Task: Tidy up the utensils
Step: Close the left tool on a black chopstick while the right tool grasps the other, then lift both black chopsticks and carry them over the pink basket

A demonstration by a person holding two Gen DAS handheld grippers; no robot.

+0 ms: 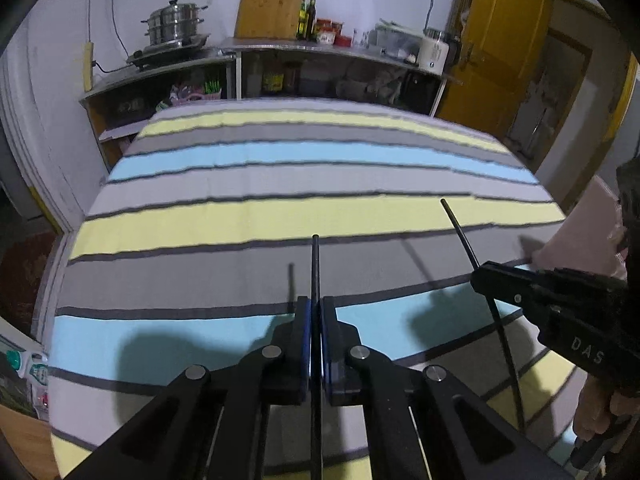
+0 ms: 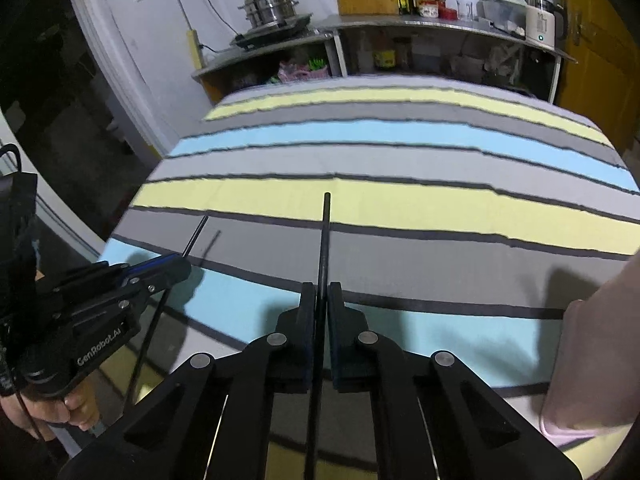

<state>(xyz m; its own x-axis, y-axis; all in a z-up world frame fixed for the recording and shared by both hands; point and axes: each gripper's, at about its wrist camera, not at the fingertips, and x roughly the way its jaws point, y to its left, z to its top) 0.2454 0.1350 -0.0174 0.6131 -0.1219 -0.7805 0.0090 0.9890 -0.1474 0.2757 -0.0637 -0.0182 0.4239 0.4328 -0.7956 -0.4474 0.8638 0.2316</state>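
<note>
My left gripper [image 1: 315,304] is shut on a thin black chopstick [image 1: 315,264] that sticks forward past the fingers, above the striped tablecloth [image 1: 280,220]. My right gripper [image 2: 321,290] is shut on a second black chopstick [image 2: 325,232], also held above the cloth. In the left wrist view the right gripper [image 1: 478,274] shows at the right with its chopstick [image 1: 460,232]. In the right wrist view the left gripper [image 2: 186,262] shows at the left with its chopstick [image 2: 196,236]. A pink container [image 2: 592,360] stands at the right edge.
The table is covered by a cloth striped grey, yellow and blue. Behind it stands a metal shelf [image 1: 332,50] with a steel steamer pot [image 1: 174,20], a wooden board [image 1: 270,4], bottles and a white kettle [image 1: 434,50]. A yellow door [image 1: 504,40] is at the back right.
</note>
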